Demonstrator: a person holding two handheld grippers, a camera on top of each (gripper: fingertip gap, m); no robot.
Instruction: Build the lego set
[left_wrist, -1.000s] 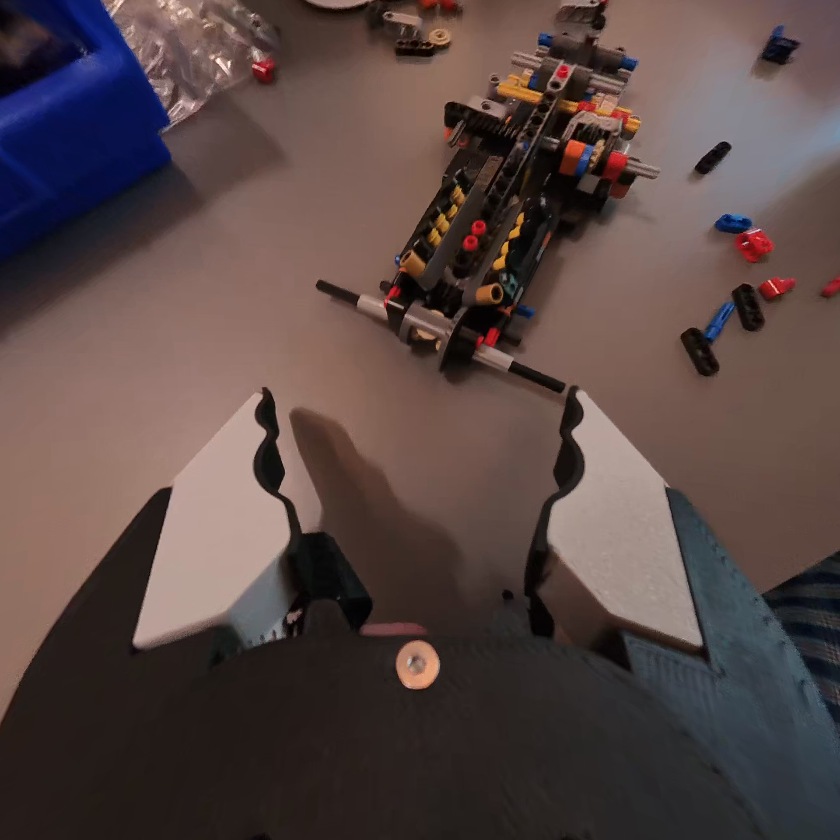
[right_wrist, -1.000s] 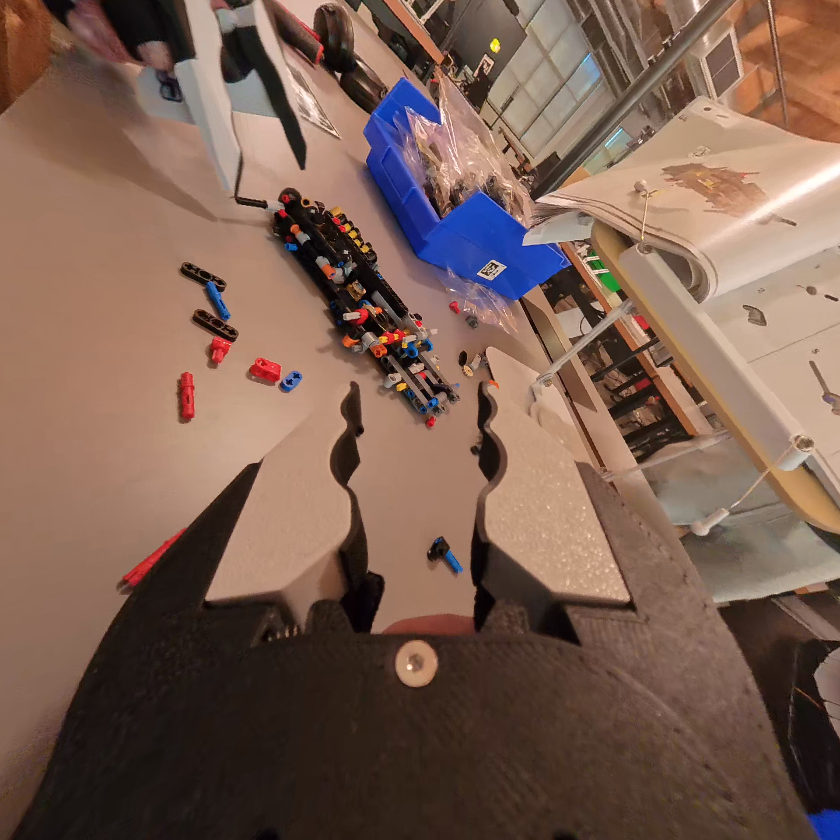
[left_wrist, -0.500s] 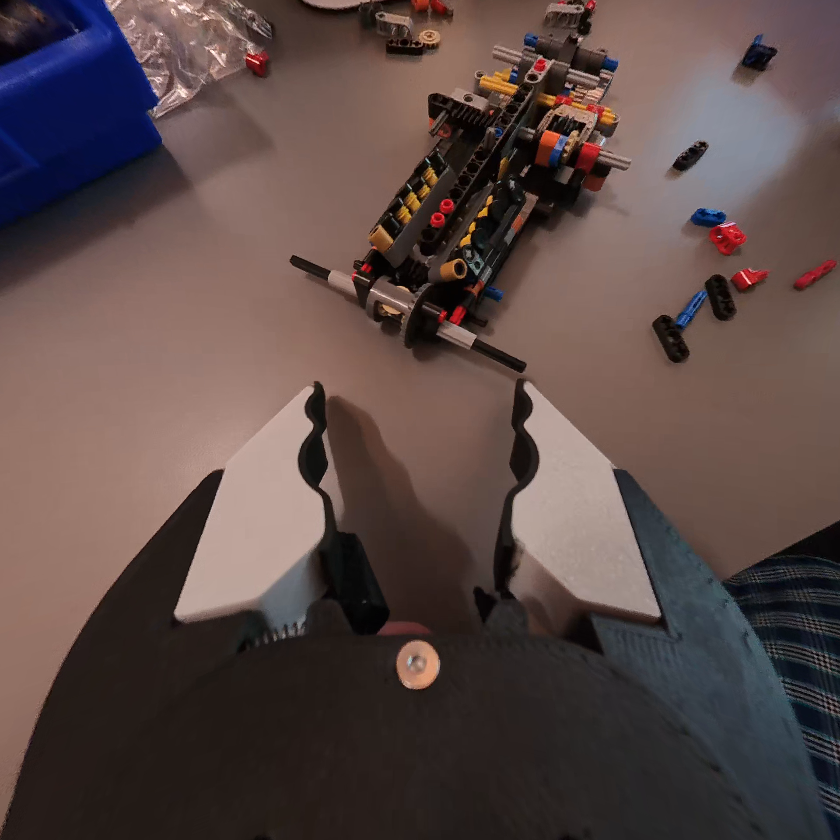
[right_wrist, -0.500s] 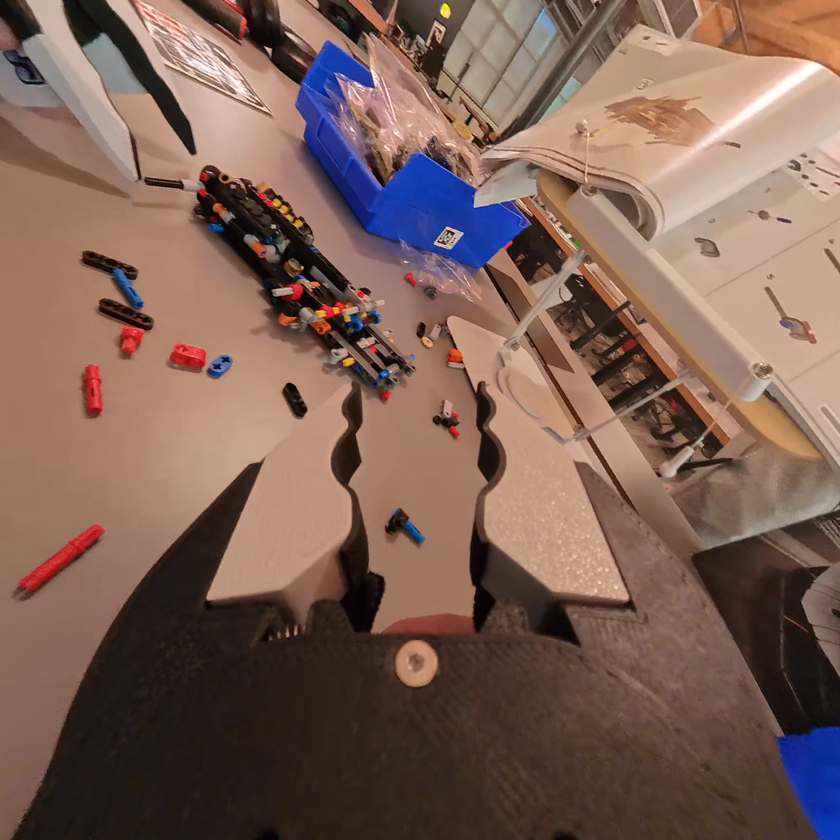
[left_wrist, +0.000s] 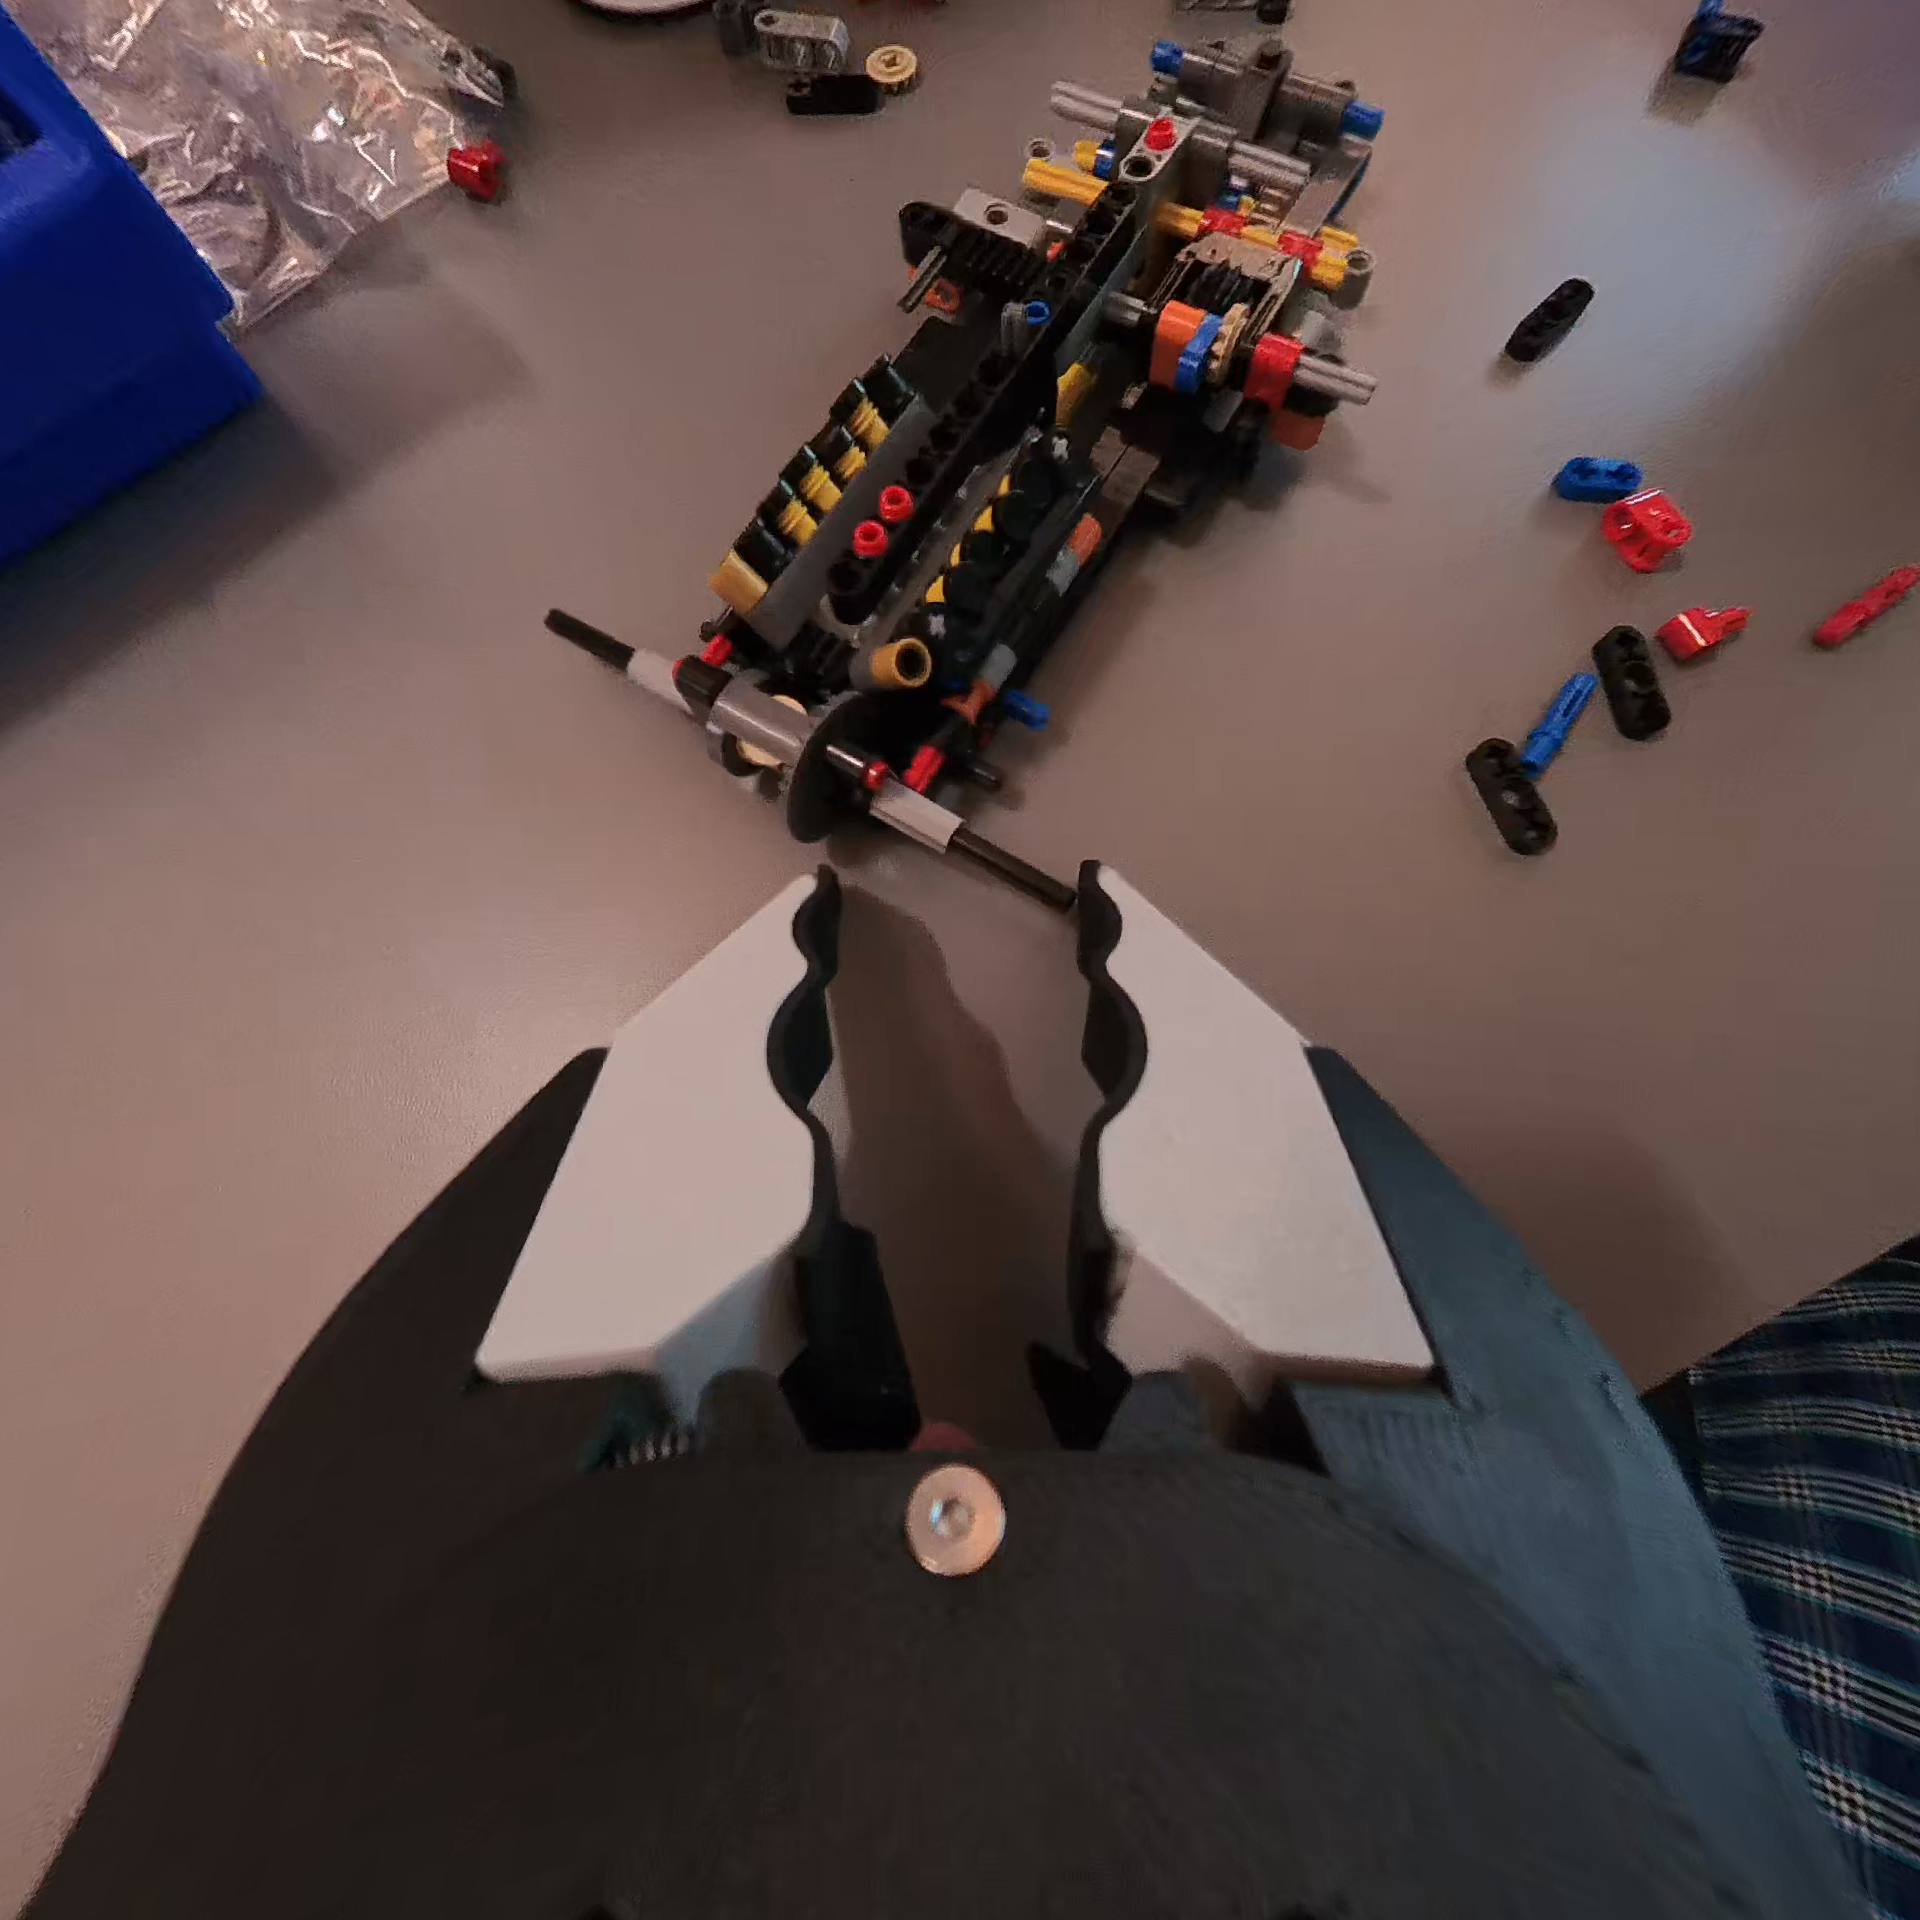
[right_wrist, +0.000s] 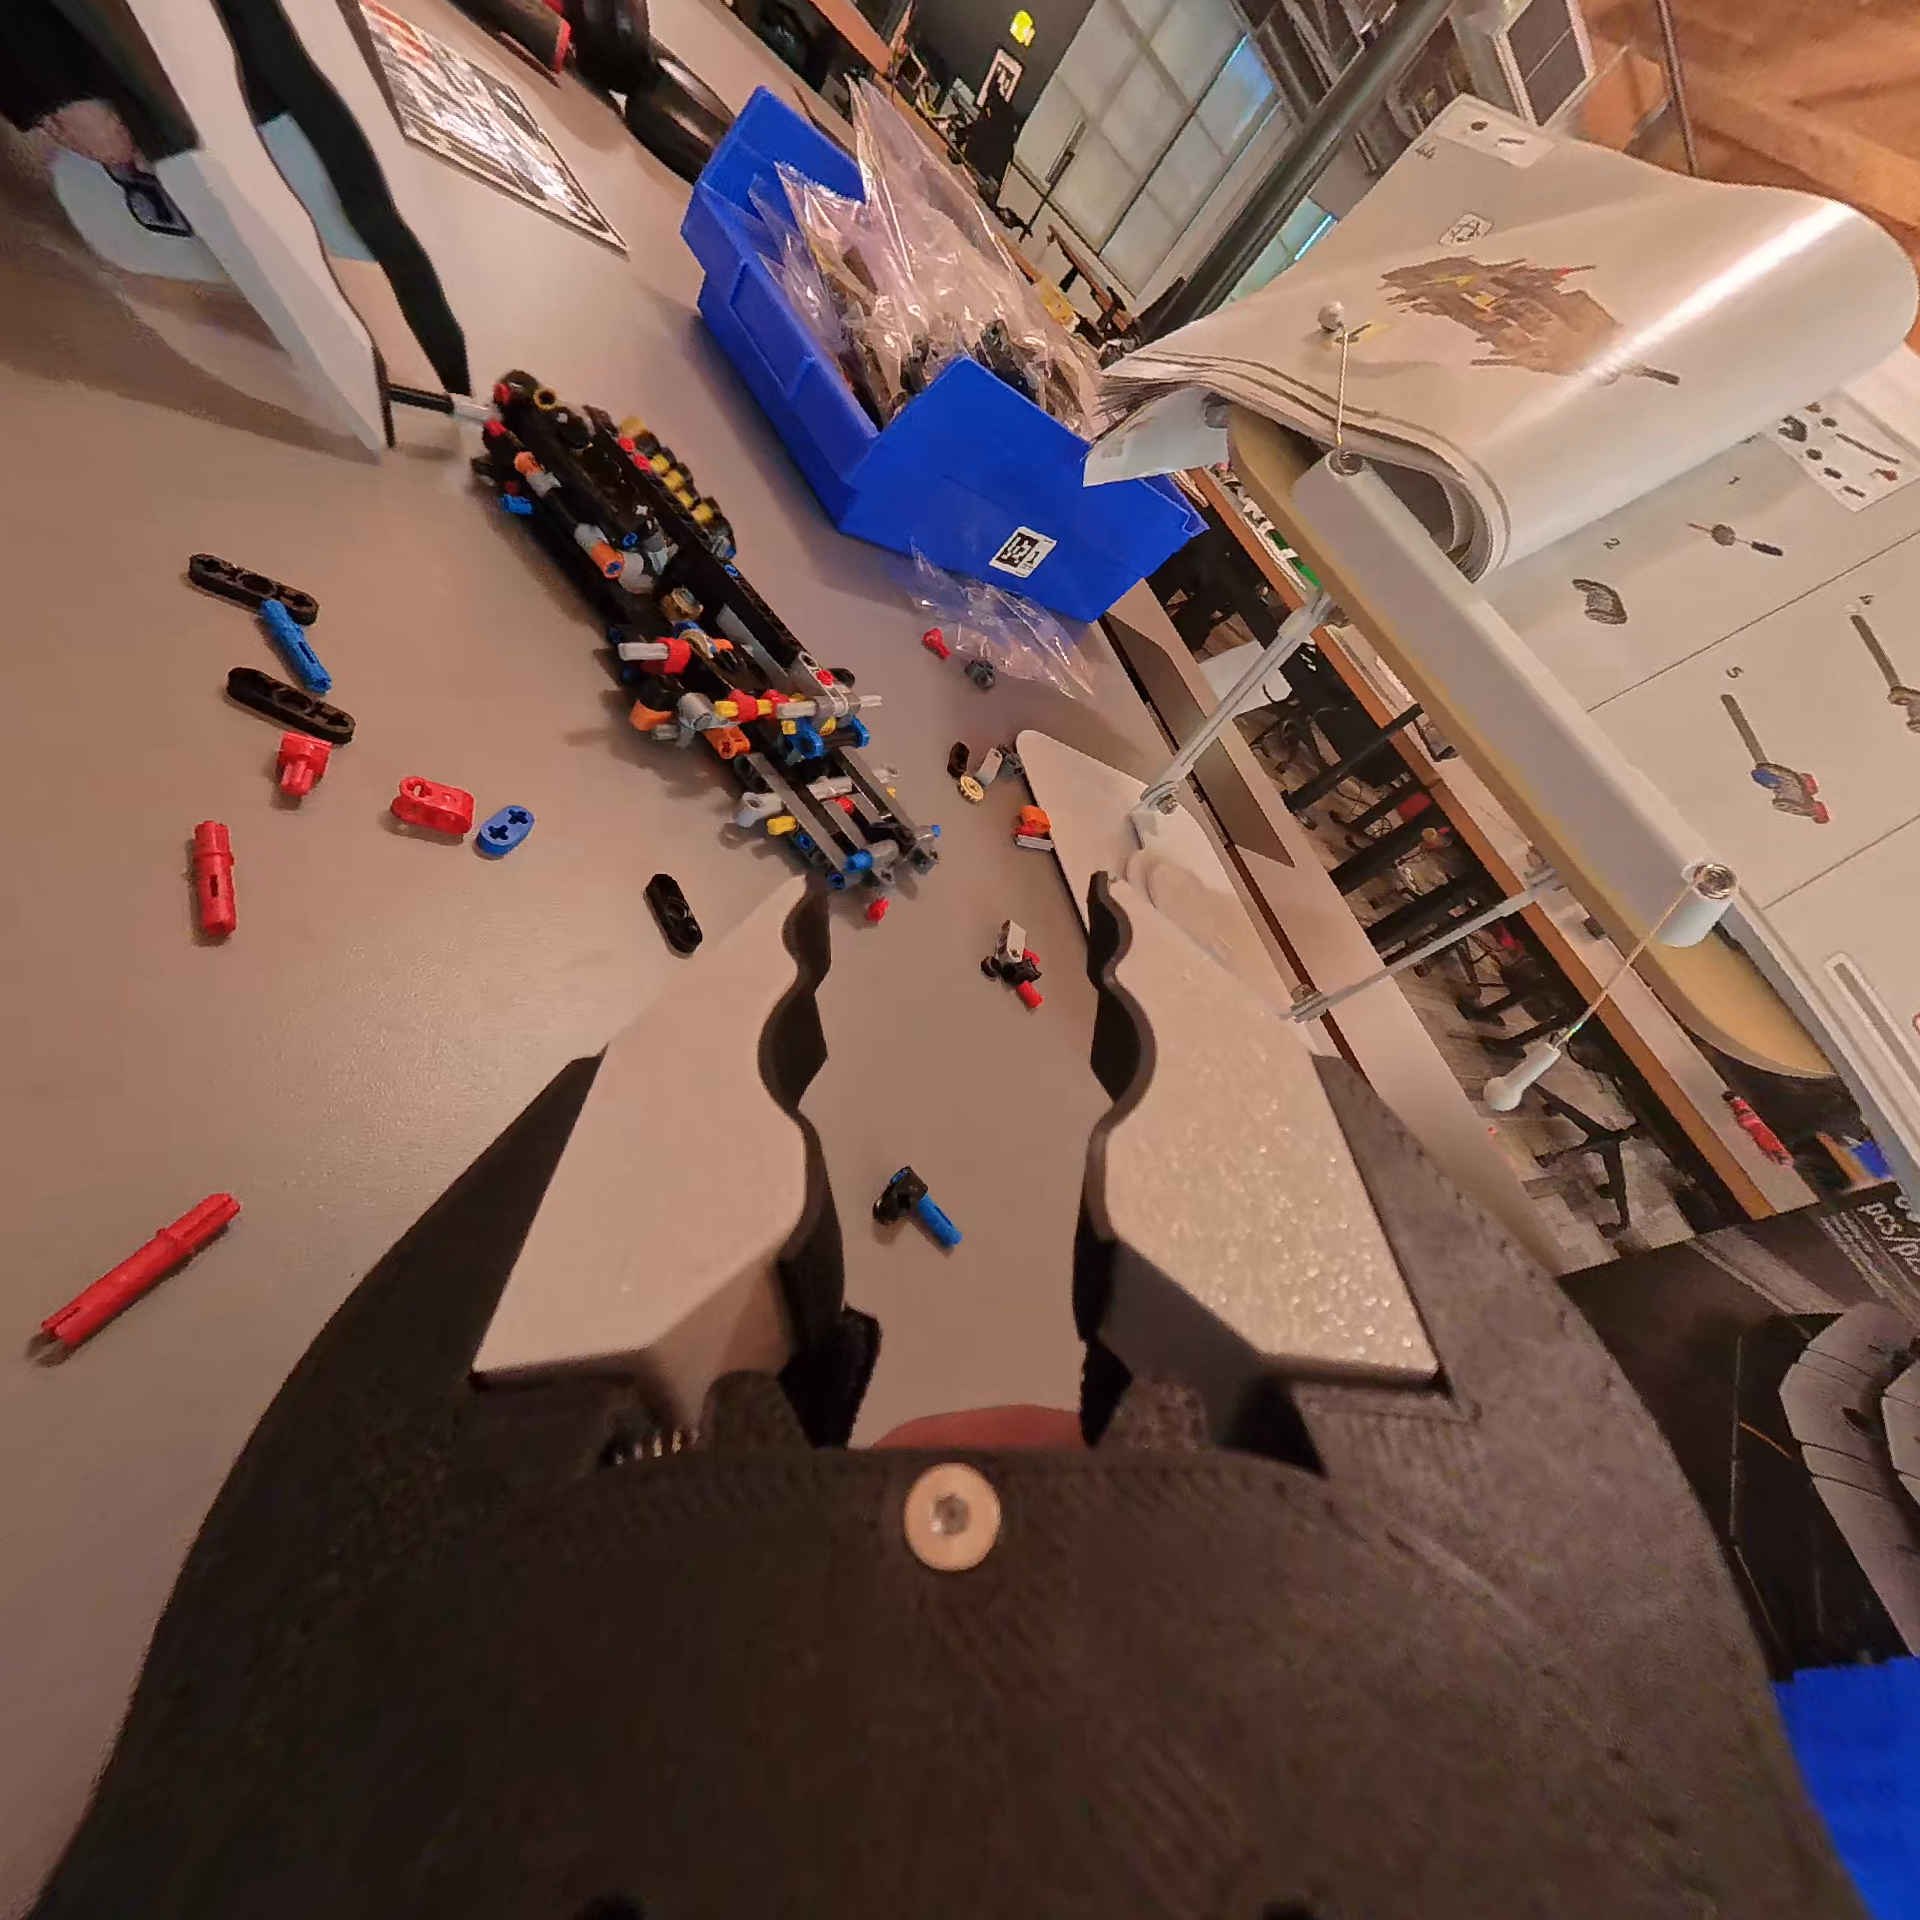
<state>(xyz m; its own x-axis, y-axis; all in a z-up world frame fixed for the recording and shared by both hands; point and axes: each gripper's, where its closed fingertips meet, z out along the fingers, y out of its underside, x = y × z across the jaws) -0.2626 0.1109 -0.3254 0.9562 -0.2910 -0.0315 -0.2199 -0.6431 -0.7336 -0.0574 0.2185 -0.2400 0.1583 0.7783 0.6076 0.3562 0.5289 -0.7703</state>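
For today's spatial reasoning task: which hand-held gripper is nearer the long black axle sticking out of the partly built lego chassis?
Left. The left hand-held gripper has its fingertips right at the long black axle; the right hand-held gripper sits open beyond the lego chassis's opposite end.

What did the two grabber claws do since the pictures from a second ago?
The left gripper narrowed its fingers and moved up to the black axle tip of the lego car frame. The right gripper swung over, the small blue-and-black piece between its fingers. Both grip nothing; the frame stayed put.
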